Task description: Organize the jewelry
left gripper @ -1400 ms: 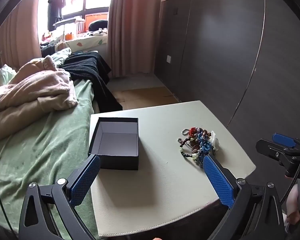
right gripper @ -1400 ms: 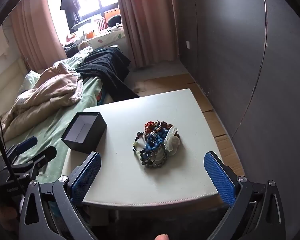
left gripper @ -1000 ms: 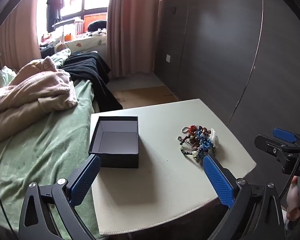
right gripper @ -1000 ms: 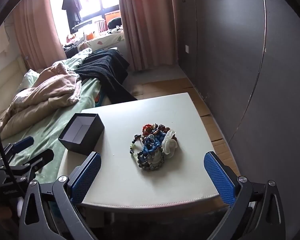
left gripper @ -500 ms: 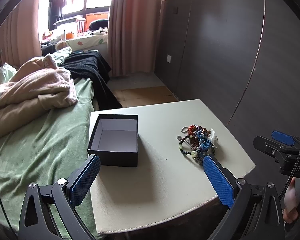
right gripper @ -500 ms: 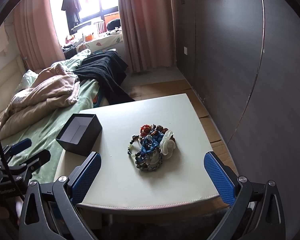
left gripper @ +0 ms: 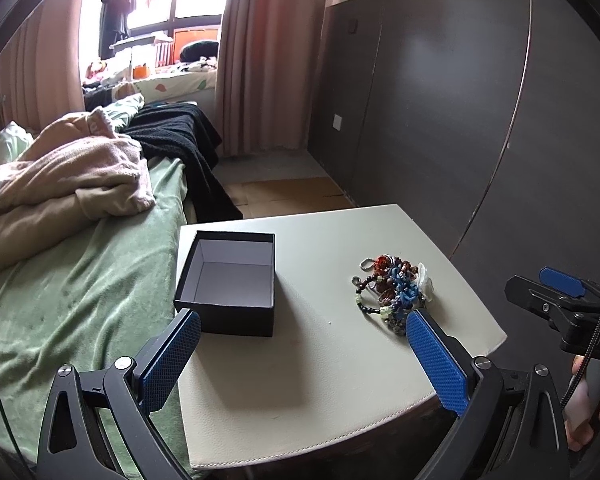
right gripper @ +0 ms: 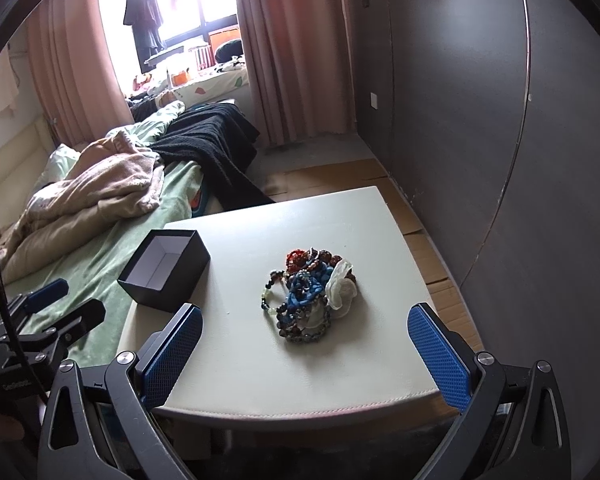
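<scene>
Two grippers hang short of the counter point(right gripper: 340, 380), and you have nothing in either one: the left gripper point(left gripper: 300, 354) and the right gripper point(right gripper: 304, 350) both have their jaws spread wide with only air between the blue pads. Take the box point(left gripper: 230, 280) as your landmark. It sits open and empty on the counter's bed-side edge, its pale inside showing, which makes it the likely place for the pieces to go. The jewelry point(right gripper: 310, 294) lies in one tangled heap on the counter, well apart from the box on the side away from the bed point(left gripper: 80, 280): dark bead strands, a blue knotted piece, a reddish cluster at the far end and a white fabric bit on the heap's outer side. Your right gripper faces the heap almost squarely, so that hand looks best placed for a first pick, while your left gripper lines up nearer the box and could steady it. Nothing has gone into the box yet, so the sorting looks barely begun. Expect the strands to be hooked into each other; a pinch on one loop may drag the rest, so aim for a loose bead strand at the heap's near edge.
</scene>
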`<state>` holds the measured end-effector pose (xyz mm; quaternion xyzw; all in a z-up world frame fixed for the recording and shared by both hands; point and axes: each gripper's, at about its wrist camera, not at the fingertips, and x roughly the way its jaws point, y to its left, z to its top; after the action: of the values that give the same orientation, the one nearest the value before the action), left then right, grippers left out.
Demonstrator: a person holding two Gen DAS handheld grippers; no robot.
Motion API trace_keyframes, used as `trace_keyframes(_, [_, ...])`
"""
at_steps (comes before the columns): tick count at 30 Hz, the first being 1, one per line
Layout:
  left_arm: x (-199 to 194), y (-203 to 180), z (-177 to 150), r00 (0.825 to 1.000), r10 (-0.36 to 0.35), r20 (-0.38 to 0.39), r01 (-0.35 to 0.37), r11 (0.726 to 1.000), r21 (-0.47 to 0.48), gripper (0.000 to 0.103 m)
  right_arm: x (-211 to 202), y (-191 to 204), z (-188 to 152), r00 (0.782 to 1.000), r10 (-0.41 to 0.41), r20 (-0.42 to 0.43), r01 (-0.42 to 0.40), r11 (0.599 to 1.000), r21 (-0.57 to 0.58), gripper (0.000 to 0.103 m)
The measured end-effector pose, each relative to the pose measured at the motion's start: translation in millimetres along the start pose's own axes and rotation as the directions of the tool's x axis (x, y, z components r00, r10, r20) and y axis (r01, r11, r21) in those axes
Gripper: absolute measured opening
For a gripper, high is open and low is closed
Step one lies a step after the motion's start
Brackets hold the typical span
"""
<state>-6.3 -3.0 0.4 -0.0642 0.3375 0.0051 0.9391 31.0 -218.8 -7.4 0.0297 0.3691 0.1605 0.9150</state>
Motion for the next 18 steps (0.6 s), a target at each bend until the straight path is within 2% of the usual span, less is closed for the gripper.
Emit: trace_keyframes(18, [2.0, 0.1, -2.8, 1.0, 0.007, -0.007, -0.007, 1.0, 0.011, 0.102, -4.8, -7.4, 1.3, 1.0, -0.012, 0.013, 0.012, 1.0, -0.001, 0.103])
